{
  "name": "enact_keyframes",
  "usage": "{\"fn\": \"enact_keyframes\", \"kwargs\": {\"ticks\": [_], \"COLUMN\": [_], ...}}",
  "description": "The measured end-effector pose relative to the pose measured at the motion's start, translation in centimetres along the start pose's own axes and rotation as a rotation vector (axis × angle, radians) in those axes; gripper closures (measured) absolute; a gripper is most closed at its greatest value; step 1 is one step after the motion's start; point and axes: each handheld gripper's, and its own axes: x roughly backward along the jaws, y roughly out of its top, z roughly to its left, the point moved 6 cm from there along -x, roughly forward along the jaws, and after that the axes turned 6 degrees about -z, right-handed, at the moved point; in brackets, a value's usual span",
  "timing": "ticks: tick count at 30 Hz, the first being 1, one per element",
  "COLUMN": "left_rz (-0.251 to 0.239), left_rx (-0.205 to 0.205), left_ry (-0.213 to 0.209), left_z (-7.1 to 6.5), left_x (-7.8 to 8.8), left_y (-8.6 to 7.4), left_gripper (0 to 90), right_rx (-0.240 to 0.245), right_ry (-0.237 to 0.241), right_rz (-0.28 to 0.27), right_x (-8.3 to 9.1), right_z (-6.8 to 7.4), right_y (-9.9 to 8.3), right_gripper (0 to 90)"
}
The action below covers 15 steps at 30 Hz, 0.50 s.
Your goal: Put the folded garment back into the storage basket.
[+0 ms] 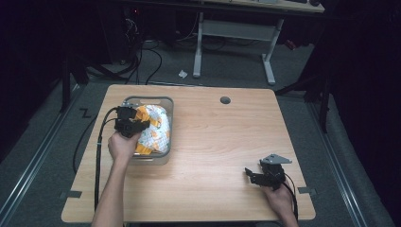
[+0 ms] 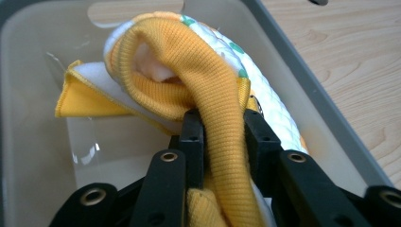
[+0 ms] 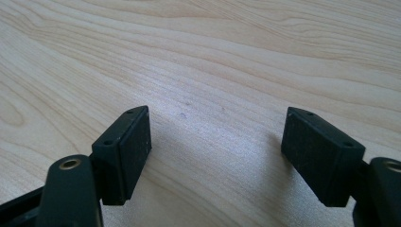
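Observation:
A bundled garment of yellow ribbed knit and white quilted cloth with orange and green print lies in a grey plastic bin at the table's left. My left gripper reaches into the bin from the near left. In the left gripper view the left gripper is shut on a yellow knit fold of the garment, which drapes up and over toward the bin's wall. My right gripper rests near the table's front right edge. Its jaws stand open with nothing between them, the right gripper over bare wood.
The light wooden table has a round cable hole near its far edge. Beyond it stand a white desk frame, cables on the floor and a scrap of paper. Dark surroundings on both sides.

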Motion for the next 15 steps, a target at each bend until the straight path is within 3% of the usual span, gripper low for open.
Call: {"fn": "enact_keyframes", "kwargs": {"ticks": [5, 9, 15], "left_rz": [0.027, 0.064, 0.094], "left_rx": [-0.005, -0.019, -0.002], "left_ry": [0.021, 0.064, 0.135], "left_z": [0.0, 0.2, 0.8], "left_x": [-0.8, -1.0, -1.3], "left_y": [-0.3, -0.5, -0.6], "left_gripper": [71.7, 69.1, 51.7], "right_rx": [0.000, 0.000, 0.000], "right_ry": [0.000, 0.000, 0.000], "right_rz": [0.000, 0.000, 0.000], "right_x": [0.0, 0.0, 0.0], "right_z": [0.0, 0.0, 0.0], "right_y": [0.0, 0.0, 0.0], "right_gripper": [25.0, 25.0, 25.0]}}
